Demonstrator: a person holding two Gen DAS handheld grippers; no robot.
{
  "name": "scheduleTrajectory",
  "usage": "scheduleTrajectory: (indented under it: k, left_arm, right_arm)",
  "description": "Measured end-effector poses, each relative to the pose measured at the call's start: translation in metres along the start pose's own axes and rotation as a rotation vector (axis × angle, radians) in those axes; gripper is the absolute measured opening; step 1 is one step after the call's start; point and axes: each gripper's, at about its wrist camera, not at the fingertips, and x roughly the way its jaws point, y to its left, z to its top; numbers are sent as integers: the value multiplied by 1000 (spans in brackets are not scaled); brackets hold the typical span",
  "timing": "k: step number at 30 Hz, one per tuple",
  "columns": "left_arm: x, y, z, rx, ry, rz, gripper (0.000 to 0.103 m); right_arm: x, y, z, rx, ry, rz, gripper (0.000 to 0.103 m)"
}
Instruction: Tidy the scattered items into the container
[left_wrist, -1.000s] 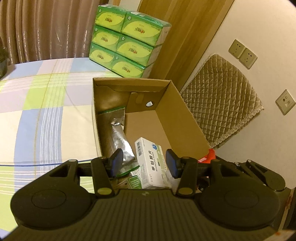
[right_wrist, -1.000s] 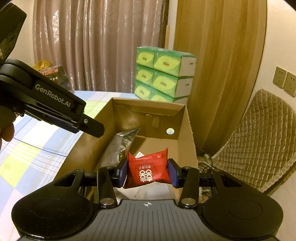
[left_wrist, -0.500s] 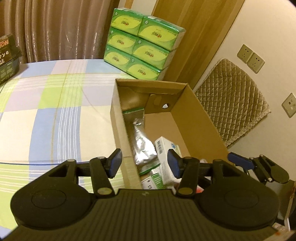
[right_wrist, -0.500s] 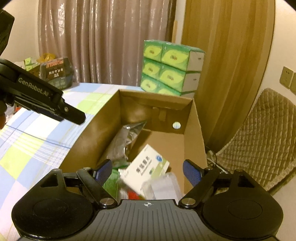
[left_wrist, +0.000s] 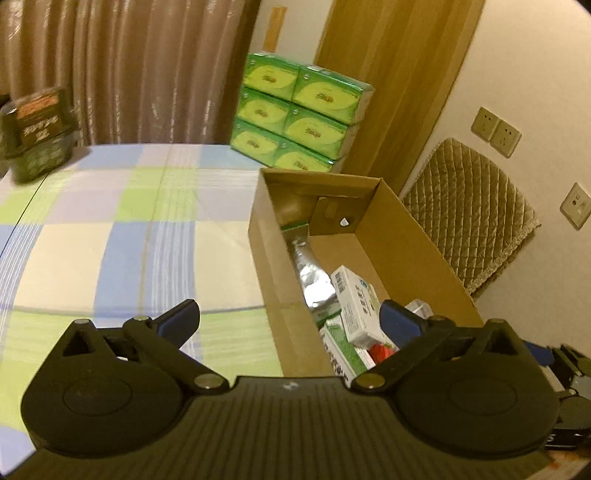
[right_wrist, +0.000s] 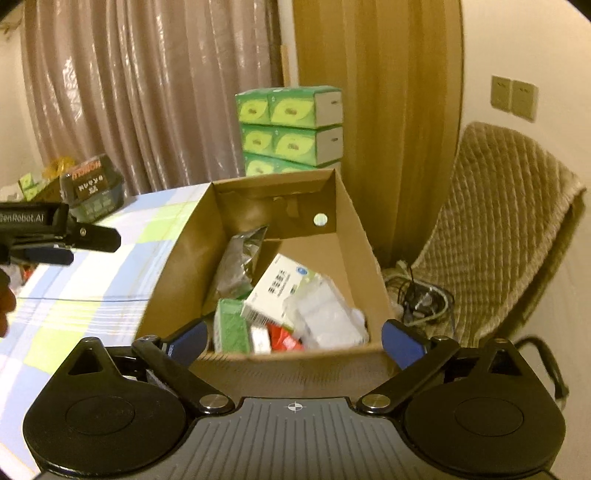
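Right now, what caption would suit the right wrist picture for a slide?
Right gripper, empty and opening, above a cardboard box holding a white medicine box, foil pouch and red packet.

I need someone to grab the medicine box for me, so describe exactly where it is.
Find the open cardboard box on the checked tablecloth. Inside, near its front end, the white medicine box lies tilted atop the pile, beside a silver foil pouch. It alone is white card with a barcode.
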Motion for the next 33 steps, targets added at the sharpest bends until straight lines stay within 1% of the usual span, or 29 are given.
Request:
scheduleTrajectory:
  k: [2, 5, 9, 13, 17, 22, 29, 33]
  left_arm:
    - [-10, 2, -8, -15, 9, 11, 102]
    - [-28, 1, -19, -8, -16, 42, 102]
    - [-58, -1, -36, -44, -23, 71, 102]
    - [-92, -13, -50, -13, -40, 112, 102]
    - [-121, -22, -60, -3, -61, 139, 102]
    - [-151, -25, -77, -15, -76, 153, 102]
    - [-176, -24, -103, -20, -92, 179, 102]
    - [-186, -27, -113, -21, -103, 173, 102]
  right_arm:
    - [-14, 3, -6, 21, 5, 1, 100]
    - [-35, 7, -17, 50, 14, 6, 101]
    - [-57, 15, -26, 45, 38, 2, 101]
    - [-82, 24, -28, 35, 40, -4, 101]
    - [-109, 35, -30, 39, 27, -6, 101]
    - [-135, 50, -38, -10, 10, -4, 101]
    - [-162, 61, -50, -46, -37, -49, 101]
    - [-178, 65, -57, -50, -68, -76, 101]
